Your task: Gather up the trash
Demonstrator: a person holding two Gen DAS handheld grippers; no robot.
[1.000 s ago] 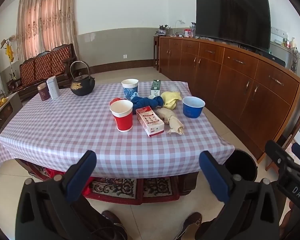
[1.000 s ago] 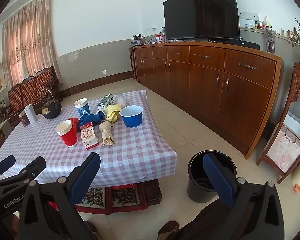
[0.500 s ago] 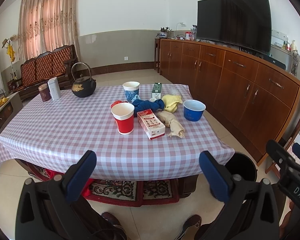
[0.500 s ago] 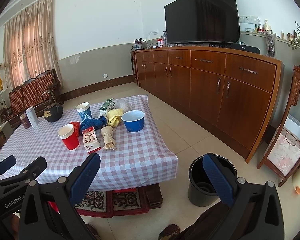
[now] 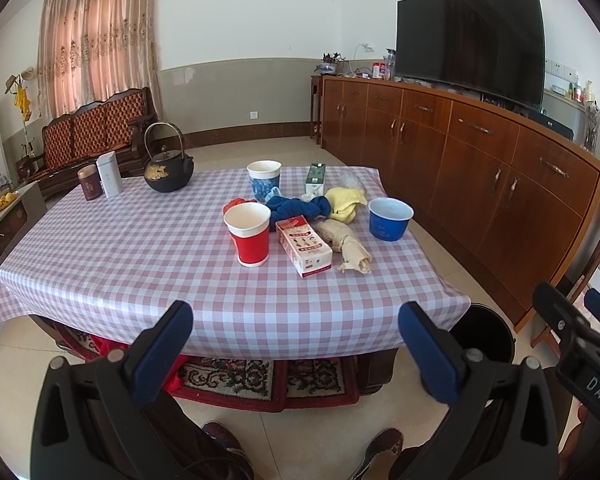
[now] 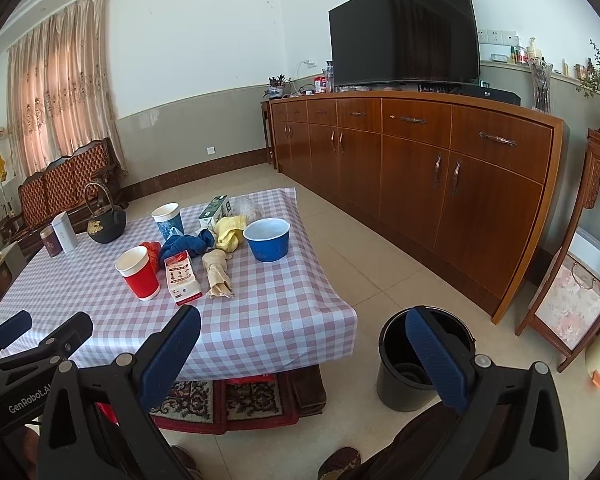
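Note:
On the checked tablecloth [image 5: 140,264] lies a cluster of litter: a red paper cup [image 5: 249,234], a red-and-white carton [image 5: 305,246], a crumpled beige wrapper [image 5: 346,245], a blue paper bowl [image 5: 390,219], a blue-patterned cup [image 5: 263,180], a green carton [image 5: 315,179], and blue [image 5: 296,207] and yellow cloths [image 5: 345,202]. A black bin [image 6: 420,364] stands on the floor right of the table. My left gripper [image 5: 296,352] is open, short of the table's near edge. My right gripper [image 6: 300,354] is open, between table corner and bin. Both are empty.
A black iron kettle [image 5: 167,168] and two tins [image 5: 100,182] stand at the table's far left. A long wooden sideboard [image 6: 420,168] with a television [image 6: 404,28] runs along the right. A patterned rug [image 6: 228,400] lies under the table. A person's shoes [image 5: 380,446] show below.
Both grippers have tilted slightly, so the table sits a little lower in each view. Neither gripper has changed its opening and nothing on the table has moved.

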